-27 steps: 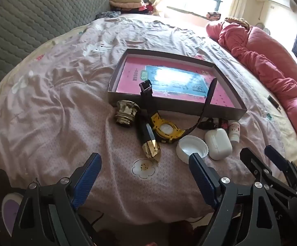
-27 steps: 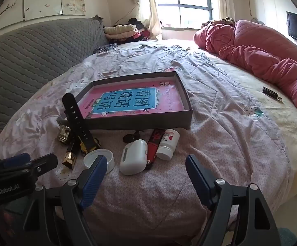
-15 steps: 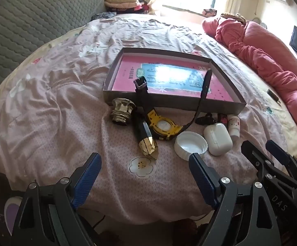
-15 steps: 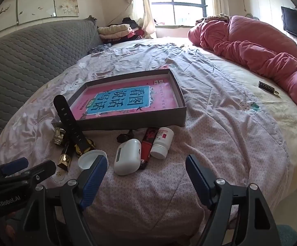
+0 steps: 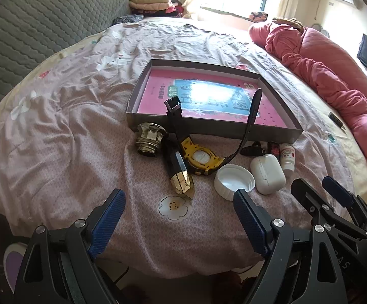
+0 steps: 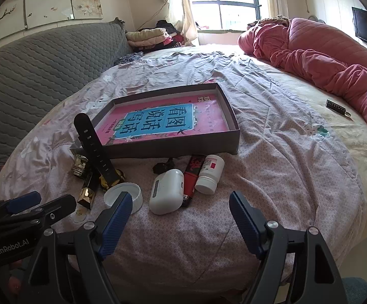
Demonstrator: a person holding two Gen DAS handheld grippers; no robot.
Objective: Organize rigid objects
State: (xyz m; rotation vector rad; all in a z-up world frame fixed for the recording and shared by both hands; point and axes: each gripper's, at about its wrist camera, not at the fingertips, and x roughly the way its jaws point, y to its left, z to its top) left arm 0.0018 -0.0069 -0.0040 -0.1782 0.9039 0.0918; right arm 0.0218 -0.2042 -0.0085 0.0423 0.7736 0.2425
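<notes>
Fingers of the left gripper (image 5: 178, 209) stand wide apart over the near edge of the bed (image 5: 64, 136), and we hold nothing between them. Just beyond them lies a black-and-gold bottle (image 5: 177, 168), its gold end nearest us. Ahead and to its right sits the yellow watch (image 5: 199, 157), straps arching up against the grey box (image 5: 208, 129). A brass cap (image 5: 148, 139) lies beyond our left finger. Off our right finger (image 5: 249, 217) rest the white lid (image 5: 234, 179) and the white earbud case (image 5: 267, 173), side by side. The right gripper (image 5: 335, 197) shows at the lower right.

From the right wrist, our right gripper (image 6: 178, 211) also has its fingers spread with nothing between them. Just ahead lies the earbud case (image 6: 167, 190), touching a red tube (image 6: 192, 177), with a white pill bottle (image 6: 210, 173) next to that. The lid (image 6: 125, 195) lies at the tip of our left finger (image 6: 115, 217). The box (image 6: 173, 147) sits farther ahead, well apart from our fingers.
</notes>
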